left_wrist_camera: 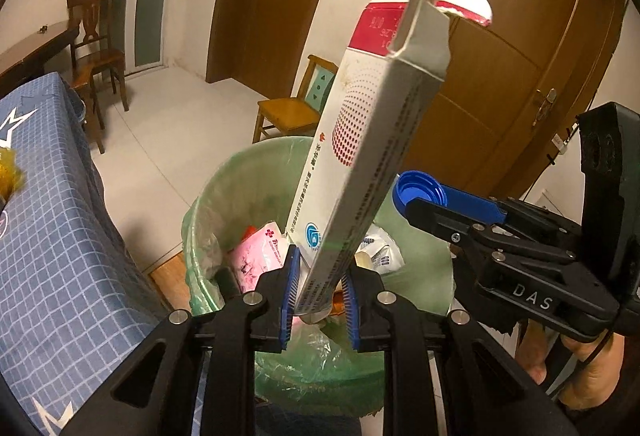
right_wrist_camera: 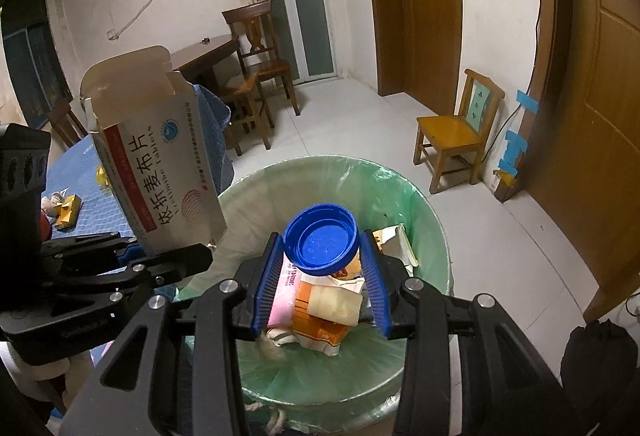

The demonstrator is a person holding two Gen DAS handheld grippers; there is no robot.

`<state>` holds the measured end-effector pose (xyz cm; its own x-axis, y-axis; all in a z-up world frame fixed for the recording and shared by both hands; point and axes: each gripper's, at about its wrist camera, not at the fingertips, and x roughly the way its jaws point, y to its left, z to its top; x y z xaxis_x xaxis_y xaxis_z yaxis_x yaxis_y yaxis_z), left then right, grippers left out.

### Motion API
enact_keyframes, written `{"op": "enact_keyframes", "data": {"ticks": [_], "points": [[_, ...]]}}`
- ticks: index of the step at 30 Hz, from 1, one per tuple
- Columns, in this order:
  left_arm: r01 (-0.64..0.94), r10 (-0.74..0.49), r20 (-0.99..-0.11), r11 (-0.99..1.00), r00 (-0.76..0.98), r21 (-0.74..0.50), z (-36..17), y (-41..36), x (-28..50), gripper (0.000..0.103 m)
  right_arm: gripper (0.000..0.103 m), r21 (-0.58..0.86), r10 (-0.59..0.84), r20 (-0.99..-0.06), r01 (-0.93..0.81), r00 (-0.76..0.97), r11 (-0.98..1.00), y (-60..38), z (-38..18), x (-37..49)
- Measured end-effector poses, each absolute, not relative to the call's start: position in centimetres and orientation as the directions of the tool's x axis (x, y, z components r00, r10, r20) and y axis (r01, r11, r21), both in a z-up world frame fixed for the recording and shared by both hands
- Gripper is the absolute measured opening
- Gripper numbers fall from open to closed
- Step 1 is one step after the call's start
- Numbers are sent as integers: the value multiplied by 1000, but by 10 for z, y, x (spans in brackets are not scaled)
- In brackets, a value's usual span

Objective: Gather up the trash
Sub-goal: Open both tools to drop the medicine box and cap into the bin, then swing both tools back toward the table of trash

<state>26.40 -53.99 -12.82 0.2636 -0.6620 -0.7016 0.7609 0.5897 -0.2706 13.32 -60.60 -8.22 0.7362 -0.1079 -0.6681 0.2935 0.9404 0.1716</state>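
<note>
Matt cardboard box, glossy plastic cap, thin crinkled bin liner (translucent green plastic).

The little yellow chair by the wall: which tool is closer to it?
Probably right. The right tool, holding the blue cap over the bin, sits on the side toward the little yellow chair. The left tool, gripping the box, is farther over, beside the table.

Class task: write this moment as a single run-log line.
left gripper: shut on medicine box | right gripper: shut on blue cap | both over green-lined bin | release pending
</note>
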Motion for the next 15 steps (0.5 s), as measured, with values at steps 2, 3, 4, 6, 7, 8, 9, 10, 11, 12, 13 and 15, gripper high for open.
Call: {"op": "enact_keyframes", "data": {"ticks": [2, 3, 4, 6, 7, 8, 9, 10, 11, 12, 13, 15], "points": [[761, -660, -703, 591, 265, -268, -129, -539, 263, 23, 39, 174, -104, -668, 291, 737, 941, -607, -82, 134], [760, -655, -706, 594, 267, -264, -128, -538, 264, 28, 39, 177, -101, -669, 291, 736, 940, -607, -82, 135], [758, -651, -709, 598, 270, -261, -123, -541, 261, 31, 41, 181, -97, -671, 290, 735, 940, -608, -83, 135], [753, -645, -711, 607, 281, -252, -124, -539, 262, 43, 57, 184, -104, -665, 297, 739, 937, -609, -83, 132], [751, -644, -710, 610, 284, -252, -121, -535, 261, 45, 58, 189, -105, -663, 301, 742, 935, -613, -84, 130], [748, -644, -708, 613, 289, -252, -120, -534, 262, 50, 58, 194, -106, -661, 305, 743, 932, -614, -84, 128], [746, -644, -707, 617, 293, -252, -118, -532, 262, 53, 58, 196, -108, -659, 308, 744, 931, -614, -84, 127], [742, -644, -705, 620, 297, -254, -117, -530, 263, 54, 59, 198, -110, -657, 312, 745, 929, -614, -84, 124], [740, -645, -704, 622, 298, -256, -115, -527, 263, 56, 59, 201, -112, -655, 315, 747, 928, -614, -83, 122], [739, -645, -703, 623, 301, -255, -113, -524, 264, 57, 59, 202, -114, -652, 317, 750, 927, -613, -82, 120], [739, -644, -702, 625, 304, -253, -111, -521, 265, 57, 59, 202, -116, -649, 317, 752, 926, -612, -80, 118], [738, -645, -700, 626, 308, -252, -107, -516, 263, 57, 59, 201, -117, -642, 314, 758, 928, -609, -77, 115]]}}
